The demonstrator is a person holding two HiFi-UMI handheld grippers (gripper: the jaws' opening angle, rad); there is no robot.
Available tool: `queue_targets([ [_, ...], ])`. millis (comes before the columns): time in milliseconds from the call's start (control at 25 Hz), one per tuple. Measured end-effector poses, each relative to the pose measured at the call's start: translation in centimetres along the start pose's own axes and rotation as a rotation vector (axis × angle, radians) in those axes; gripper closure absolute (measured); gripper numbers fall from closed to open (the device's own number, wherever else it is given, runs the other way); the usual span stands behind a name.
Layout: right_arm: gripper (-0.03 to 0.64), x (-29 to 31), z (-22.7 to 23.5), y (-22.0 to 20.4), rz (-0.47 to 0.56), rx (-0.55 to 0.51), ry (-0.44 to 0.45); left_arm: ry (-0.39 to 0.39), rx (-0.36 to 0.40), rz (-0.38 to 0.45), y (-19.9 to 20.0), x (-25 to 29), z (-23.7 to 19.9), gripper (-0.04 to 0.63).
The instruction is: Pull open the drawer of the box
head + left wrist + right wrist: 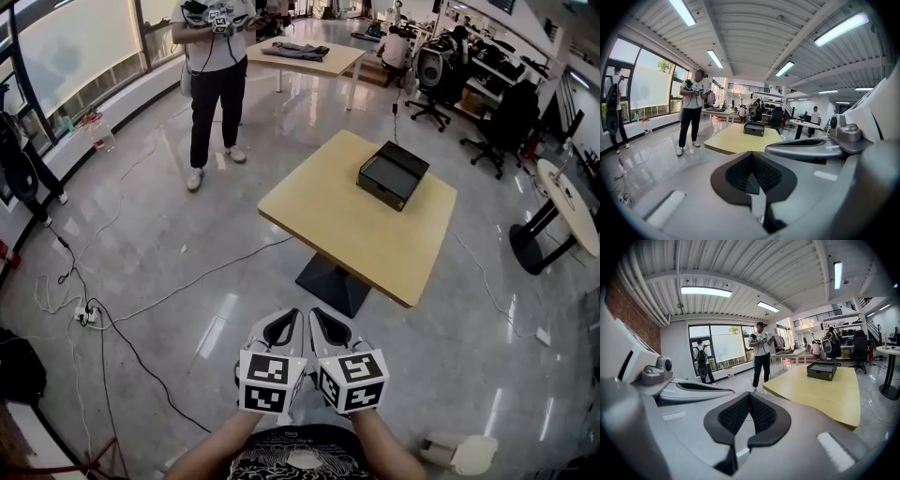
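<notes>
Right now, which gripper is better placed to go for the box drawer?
Right, marginally. Both the left gripper and right gripper are shut, empty, side by side well short of the table. The box sits ahead and to the right, so the right likely has the straighter path.

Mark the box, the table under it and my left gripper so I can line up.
box (393, 174), head view, on its dark top.
table (375, 239), head view, on bare tabletop on the near side of the box.
left gripper (751, 157), left gripper view, where its closed jaw tips meet.
</notes>
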State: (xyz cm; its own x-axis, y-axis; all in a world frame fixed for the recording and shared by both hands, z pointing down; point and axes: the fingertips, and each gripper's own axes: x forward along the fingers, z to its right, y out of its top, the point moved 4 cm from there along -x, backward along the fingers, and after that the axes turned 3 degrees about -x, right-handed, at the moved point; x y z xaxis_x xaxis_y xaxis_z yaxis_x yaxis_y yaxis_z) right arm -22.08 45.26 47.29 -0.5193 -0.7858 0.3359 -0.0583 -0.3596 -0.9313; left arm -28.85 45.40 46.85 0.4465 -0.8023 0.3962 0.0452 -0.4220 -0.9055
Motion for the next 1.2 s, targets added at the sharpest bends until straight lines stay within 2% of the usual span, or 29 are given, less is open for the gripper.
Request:
queue_targets([
  [160, 0.611, 1.2, 7.7, 1.9, 0.001, 0.008, 0.018, 0.03, 0.017, -0.007, 2.9, 6.7, 2.9, 0.578],
  [520, 0.611, 8.0, 26.1, 7.9, 0.0, 0.03, 0.027, 0.029, 0.037, -0.04, 11.1, 25.3, 6.6, 0.578],
  [720, 0.611, 7.9, 36.1, 10.3, 0.016, 0.037, 0.031, 0.025, 0.037, -0.042, 14.8, 33.4, 12.2, 0.578],
  [920, 0.611, 9.1, 45.2, 11.9, 0.026, 0.041, 0.037, 0.03, 0.04, -0.051, 17.5, 41.6, 15.8, 0.578],
  [1040, 0.612, 9.0, 51.8, 14.3, 0.024, 0.042, 0.042, 0.037, 0.046, -0.055, 20.8, 46.8, 19.2, 0.578],
  [1200, 0.612, 9.1, 56.9, 17.0, 0.019, 0.047, 0.045, 0.036, 0.045, -0.062, 24.3, 50.9, 21.7, 0.578],
])
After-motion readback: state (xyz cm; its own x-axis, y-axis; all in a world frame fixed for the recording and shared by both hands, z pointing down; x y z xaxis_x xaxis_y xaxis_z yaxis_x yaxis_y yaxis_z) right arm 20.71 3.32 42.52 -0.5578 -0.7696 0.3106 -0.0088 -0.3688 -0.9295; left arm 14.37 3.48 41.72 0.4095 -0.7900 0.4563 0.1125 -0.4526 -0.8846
